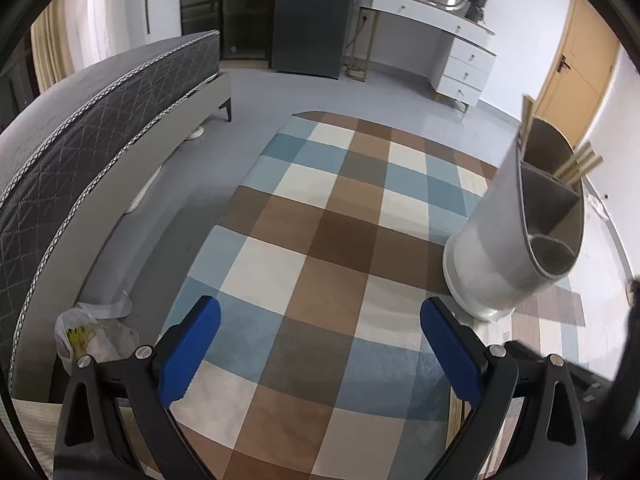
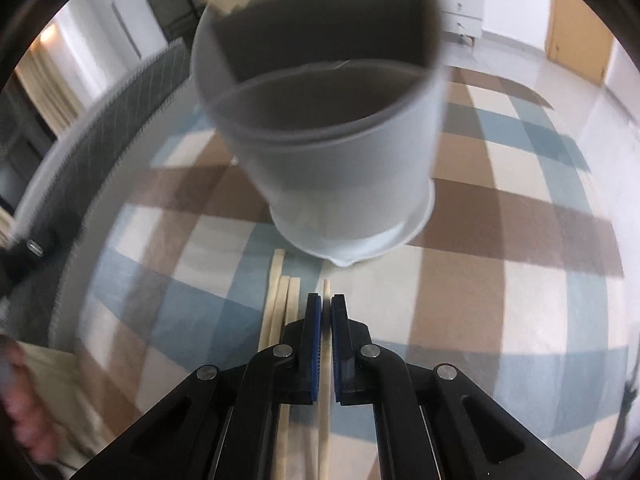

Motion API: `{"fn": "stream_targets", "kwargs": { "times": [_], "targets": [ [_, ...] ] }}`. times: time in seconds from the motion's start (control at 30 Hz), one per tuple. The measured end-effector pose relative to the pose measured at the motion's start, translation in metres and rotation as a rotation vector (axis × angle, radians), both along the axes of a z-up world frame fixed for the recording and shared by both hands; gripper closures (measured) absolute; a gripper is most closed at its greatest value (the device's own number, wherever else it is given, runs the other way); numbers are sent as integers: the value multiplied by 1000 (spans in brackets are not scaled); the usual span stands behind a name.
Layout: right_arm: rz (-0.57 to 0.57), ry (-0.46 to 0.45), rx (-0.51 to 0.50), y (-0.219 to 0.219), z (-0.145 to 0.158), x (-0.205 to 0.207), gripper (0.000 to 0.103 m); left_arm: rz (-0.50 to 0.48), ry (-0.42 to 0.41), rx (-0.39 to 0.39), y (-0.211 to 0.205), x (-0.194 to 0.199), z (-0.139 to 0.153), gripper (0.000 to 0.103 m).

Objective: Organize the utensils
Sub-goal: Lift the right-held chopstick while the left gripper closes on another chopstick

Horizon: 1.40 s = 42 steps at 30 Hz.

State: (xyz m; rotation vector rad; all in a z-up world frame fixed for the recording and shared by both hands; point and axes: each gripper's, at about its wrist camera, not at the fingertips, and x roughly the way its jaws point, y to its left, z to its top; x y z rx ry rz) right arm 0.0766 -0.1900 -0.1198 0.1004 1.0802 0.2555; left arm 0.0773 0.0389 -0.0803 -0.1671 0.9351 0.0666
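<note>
1. Checked rug (image 1: 320, 240) in blue, brown and cream is covering the floor beside a bed (image 1: 80, 152), and the work is happening on it.
2. Right gripper (image 2: 327, 304) is clenching its fingers (image 2: 313, 320) on a single wooden chopstick (image 2: 326, 364), whose long axis is running straight along the fingers, tip pointing ahead.
3. Directly ahead of those fingers, the grey utensil holder (image 2: 320, 152) is standing upright, its open compartments facing up.
4. More loose chopsticks (image 2: 280, 312) are lying just left of the fingers, parallel to the held one.
5. Left gripper (image 1: 320, 336) is hovering released and empty, with the holder ahead to its right, so the right hand is nearer.
</note>
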Motion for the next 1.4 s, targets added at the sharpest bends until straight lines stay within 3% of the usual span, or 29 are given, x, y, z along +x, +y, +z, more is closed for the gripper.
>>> {"fn": "stream_targets", "kwargs": {
  "times": [0.2, 0.43, 0.6, 0.67, 0.9, 1.03, 1.2, 1.4],
  "targets": [
    [-94, -8, 176, -49, 31, -8, 99, -43, 91, -51, -3, -5, -23, 5],
    [-144, -67, 311, -78, 59, -28, 99, -116, 199, -113, -21, -11, -45, 6],
    [-164, -98, 360, -91, 64, -30, 99, -198, 191, -27, -56, -6, -37, 6],
    [-182, -89, 378, -98, 61, -29, 99, -215, 227, 2, -68, 1, -42, 6],
    [-232, -116, 393, -113, 66, -32, 99, -178, 254, 32, -83, 26, -49, 6],
    [-238, -162, 394, -121, 75, -32, 99, -196, 270, 55, -92, 38, -52, 15],
    [-253, -145, 422, -128, 71, -32, 99, -209, 297, 76, -103, 45, -60, 21],
    [-252, -156, 444, -131, 74, -34, 99, -214, 297, 76, -110, 47, -62, 49]
  ]
}}
